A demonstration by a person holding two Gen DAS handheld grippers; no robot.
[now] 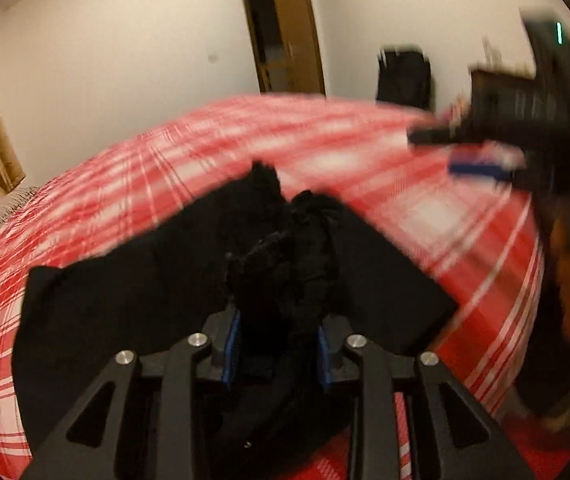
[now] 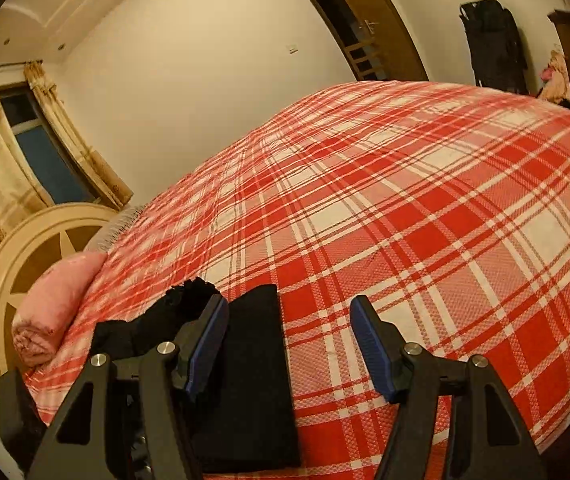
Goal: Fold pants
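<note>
At nine o'clock in the right wrist view stands one round cream headboard (image 2: 13, 248) with a star panel, and against it, at about eight o'clock, lies one rolled pink blanket (image 2: 57, 304) on the edge of the bed (image 2: 425, 208), which is covered by a red and white checked spread. Above, at ten o'clock, one window (image 2: 41, 148) shows between two yellowish curtains. The black pants (image 2: 257, 380) lie on the bed at six o'clock of that view, one part folded flat into a neat rectangle, another part bunched up to its left at seven o'clock. The right claw (image 2: 289, 344) is released: its two blue-padded fingers stand well apart above the bed, the left finger over the flat pants, the right finger over bare spread, nothing between them. In the left wrist view, which is blurred, the left claw (image 1: 279, 354) is clenched on a thick wad of the pants at six o'clock, cloth bulging up between the blue pads and spreading out to both sides. At three o'clock there the other claw shows as a dark smear. One open door (image 1: 285, 28) stands at twelve o'clock, and one dark hanging thing (image 1: 405, 72) at two o'clock. No writing can be read, and no container shows.
</note>
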